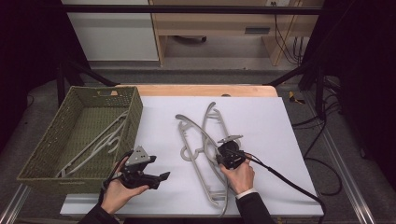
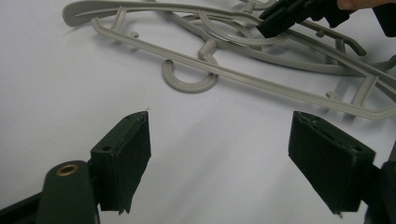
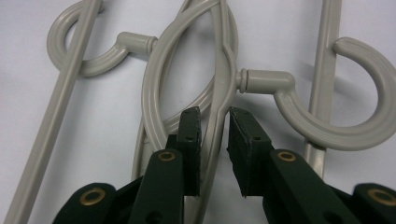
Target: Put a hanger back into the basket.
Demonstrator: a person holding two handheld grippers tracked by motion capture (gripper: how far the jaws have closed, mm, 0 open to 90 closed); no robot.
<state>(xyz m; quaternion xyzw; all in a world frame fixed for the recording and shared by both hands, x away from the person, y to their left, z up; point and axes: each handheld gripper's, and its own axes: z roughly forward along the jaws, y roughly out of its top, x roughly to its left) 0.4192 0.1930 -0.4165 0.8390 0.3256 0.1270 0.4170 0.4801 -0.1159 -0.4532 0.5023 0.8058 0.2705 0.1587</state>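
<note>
Bright table, dark surroundings, perhaps slight blur

Two grey plastic hangers (image 1: 205, 149) are lying flat and crossed on the white tabletop (image 1: 261, 121), hooks pointing left. The upper hanger's thin arm (image 3: 219, 116) is sitting between the right gripper's (image 3: 212, 119) jaws.

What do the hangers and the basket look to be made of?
The grey hangers look like moulded plastic with a matte finish: uniform colour, rounded ribs and a one-piece hook. The green basket looks woven, probably wicker or plastic rattan; the fine weave shows on its walls, but the fibre itself is unclear.
</note>
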